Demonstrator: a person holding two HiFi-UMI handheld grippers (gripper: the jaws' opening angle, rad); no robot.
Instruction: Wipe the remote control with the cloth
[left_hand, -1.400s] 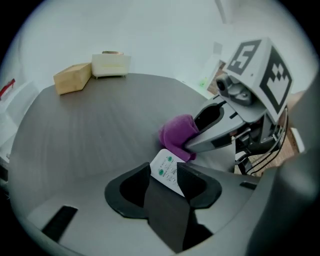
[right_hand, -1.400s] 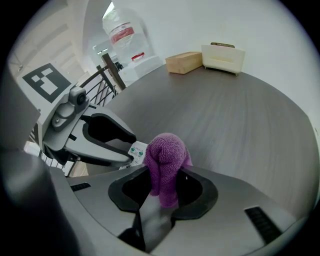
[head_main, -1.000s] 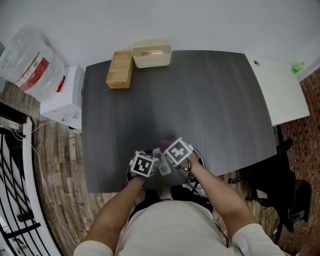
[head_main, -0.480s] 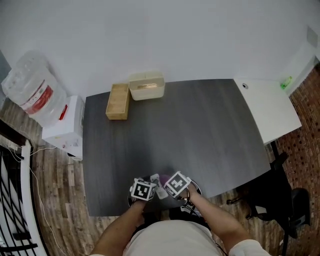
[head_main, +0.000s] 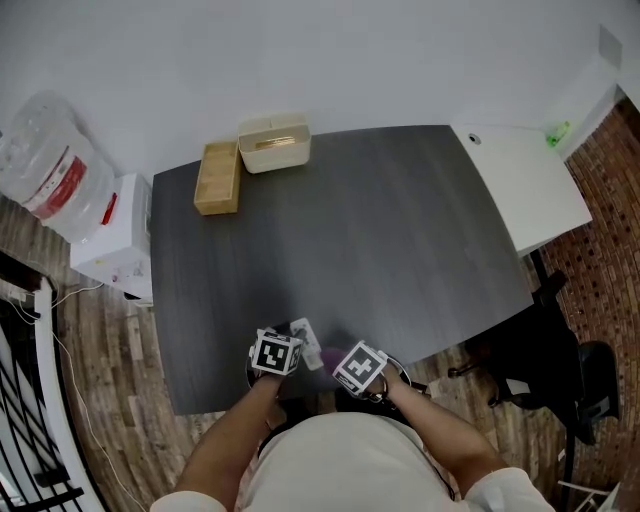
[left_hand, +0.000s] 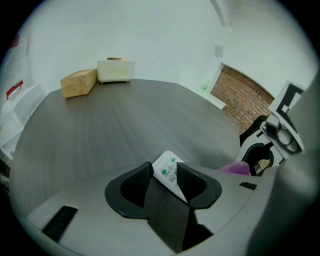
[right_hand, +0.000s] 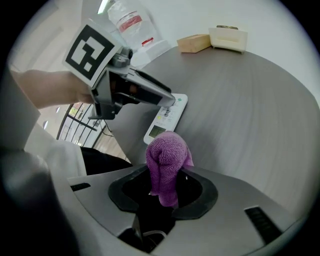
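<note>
A white remote control (left_hand: 169, 171) sticks out forward between the jaws of my left gripper (left_hand: 167, 176), which is shut on its rear end. It hangs just over the near edge of the dark table (head_main: 380, 230). My right gripper (right_hand: 165, 187) is shut on a bunched purple cloth (right_hand: 166, 159). The cloth's tip sits against the near end of the remote (right_hand: 167, 117), over its small display. In the head view the left gripper (head_main: 276, 353) and right gripper (head_main: 360, 368) stand side by side close to the person's body, with the remote (head_main: 305, 342) between them.
A wooden box (head_main: 218, 178) and a white bin (head_main: 272, 143) sit at the table's far left corner. A white side table (head_main: 520, 180) adjoins the right edge. A water jug (head_main: 45, 160) and a white carton (head_main: 115, 240) stand on the floor at left.
The head view has shifted. The right gripper with the cloth has dropped back toward the person, and the gap to the left gripper has widened a little. The remote stays in the left jaws.
</note>
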